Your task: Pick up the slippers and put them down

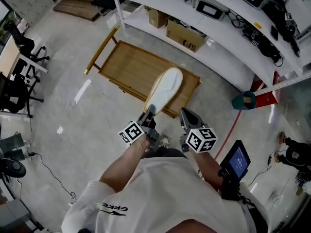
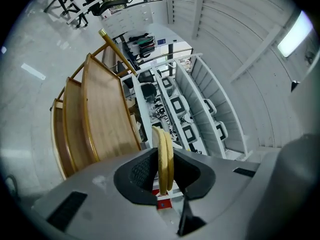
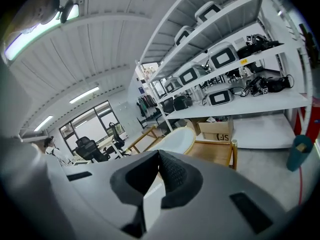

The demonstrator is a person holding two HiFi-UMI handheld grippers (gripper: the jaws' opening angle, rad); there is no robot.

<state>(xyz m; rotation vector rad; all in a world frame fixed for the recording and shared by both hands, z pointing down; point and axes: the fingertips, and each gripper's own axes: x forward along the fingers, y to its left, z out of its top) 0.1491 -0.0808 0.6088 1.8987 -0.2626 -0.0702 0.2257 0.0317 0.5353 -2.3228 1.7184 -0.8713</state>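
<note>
A pair of flat white slippers [image 1: 165,89] with yellowish edges hangs over the near edge of a low wooden rack [image 1: 124,62]. My left gripper [image 1: 149,111] is shut on their near end. In the left gripper view the two slippers [image 2: 164,156] stand edge-on, pressed together between the dark pads [image 2: 142,171], with the wooden rack [image 2: 102,114] behind them. My right gripper [image 1: 187,116] is just right of the slippers, its jaws together with nothing between them. In the right gripper view the slippers [image 3: 176,140] lie ahead to the left, over the rack [image 3: 215,151].
White shelving [image 1: 218,47] with devices and cables runs behind the rack, a cardboard box [image 1: 184,35] on its lowest shelf. A teal cup [image 1: 243,101] and a red cable [image 1: 232,130] are on the floor at right. Office chairs [image 1: 19,86] stand at far left.
</note>
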